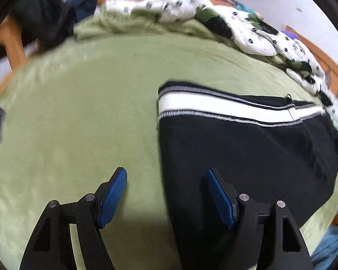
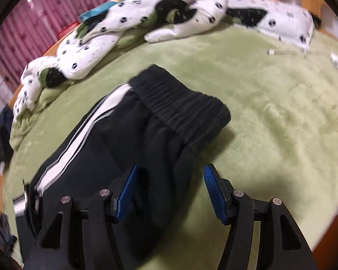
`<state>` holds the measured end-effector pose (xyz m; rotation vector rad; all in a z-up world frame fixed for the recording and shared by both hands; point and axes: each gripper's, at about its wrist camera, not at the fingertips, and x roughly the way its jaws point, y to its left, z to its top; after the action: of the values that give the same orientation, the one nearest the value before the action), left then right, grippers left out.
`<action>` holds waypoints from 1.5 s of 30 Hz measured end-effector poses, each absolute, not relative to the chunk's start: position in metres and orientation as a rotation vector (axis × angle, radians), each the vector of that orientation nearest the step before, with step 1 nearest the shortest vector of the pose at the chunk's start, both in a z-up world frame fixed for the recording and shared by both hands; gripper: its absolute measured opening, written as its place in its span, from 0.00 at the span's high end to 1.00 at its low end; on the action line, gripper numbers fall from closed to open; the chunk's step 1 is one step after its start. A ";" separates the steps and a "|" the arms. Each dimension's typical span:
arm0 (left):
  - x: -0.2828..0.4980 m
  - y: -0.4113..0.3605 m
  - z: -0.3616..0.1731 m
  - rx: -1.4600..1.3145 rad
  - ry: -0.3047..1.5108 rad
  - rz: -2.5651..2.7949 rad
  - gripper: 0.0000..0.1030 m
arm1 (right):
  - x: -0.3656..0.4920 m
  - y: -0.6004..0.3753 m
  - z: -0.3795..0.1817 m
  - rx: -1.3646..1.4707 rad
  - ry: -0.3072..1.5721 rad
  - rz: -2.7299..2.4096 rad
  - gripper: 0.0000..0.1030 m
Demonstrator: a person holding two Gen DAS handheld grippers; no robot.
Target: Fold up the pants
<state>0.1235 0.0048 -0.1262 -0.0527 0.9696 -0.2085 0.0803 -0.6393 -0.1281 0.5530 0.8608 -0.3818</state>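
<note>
Black pants (image 1: 247,153) with a white side stripe lie folded on a green fleece blanket (image 1: 90,112). In the left wrist view their left edge runs between my fingers, and my left gripper (image 1: 166,177) hangs open above that edge with nothing gripped. In the right wrist view the same pants (image 2: 146,130) show their gathered elastic waistband (image 2: 180,103) on top. My right gripper (image 2: 170,175) stands open above the pants' near right edge, and its blue pads (image 2: 210,180) touch no cloth.
A white spotted quilt (image 2: 124,33) is bunched along the far side of the bed. Dark clothes (image 1: 45,22) lie heaped at the far left corner by the wooden bed frame (image 1: 11,45). A white cable with a charger (image 2: 335,60) rests on the blanket (image 2: 281,112) at the right.
</note>
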 end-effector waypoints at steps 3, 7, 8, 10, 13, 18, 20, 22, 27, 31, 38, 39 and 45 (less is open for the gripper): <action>0.134 0.012 -0.146 -0.152 1.018 -0.254 0.31 | 0.094 -0.646 -0.138 0.593 0.847 -0.359 0.43; 0.139 0.013 -0.152 -0.196 0.996 -0.313 0.33 | 0.106 -0.652 -0.142 0.635 0.814 -0.369 0.37; 0.142 0.010 -0.153 -0.196 0.998 -0.331 0.33 | 0.107 -0.652 -0.143 0.651 0.800 -0.378 0.37; 0.147 0.006 -0.155 -0.203 0.998 -0.350 0.33 | 0.110 -0.651 -0.144 0.652 0.790 -0.390 0.37; 0.149 -0.002 -0.156 -0.209 0.995 -0.377 0.51 | 0.112 -0.649 -0.141 0.629 0.786 -0.411 0.45; 0.151 0.004 -0.149 -0.275 0.995 -0.391 0.82 | 0.105 -0.650 -0.133 0.651 0.758 -0.419 0.57; 0.149 0.007 -0.143 -0.306 0.977 -0.401 0.89 | 0.103 -0.641 -0.119 0.616 0.723 -0.419 0.61; 0.145 0.004 -0.135 -0.296 0.953 -0.399 0.90 | 0.102 -0.627 -0.098 0.569 0.676 -0.405 0.66; 0.136 -0.003 -0.096 -0.293 0.867 -0.426 0.91 | 0.095 -0.579 -0.038 0.489 0.544 -0.383 0.69; 0.147 0.009 -0.067 -0.363 0.850 -0.448 0.91 | 0.105 -0.517 0.023 0.381 0.463 -0.301 0.70; 0.147 0.068 -0.016 -0.331 0.775 -0.363 0.91 | 0.118 -0.433 0.091 0.371 0.394 -0.084 0.70; 0.145 0.085 -0.012 -0.312 0.778 -0.307 0.91 | 0.120 -0.424 0.091 0.377 0.400 -0.056 0.70; 0.148 0.161 -0.054 -0.323 0.853 -0.134 0.90 | 0.147 -0.406 0.007 0.356 0.579 -0.056 0.70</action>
<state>0.1481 0.1610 -0.0543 -0.3231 0.8529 -0.1335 0.1473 -0.4063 0.0075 0.3563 0.5785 -0.0558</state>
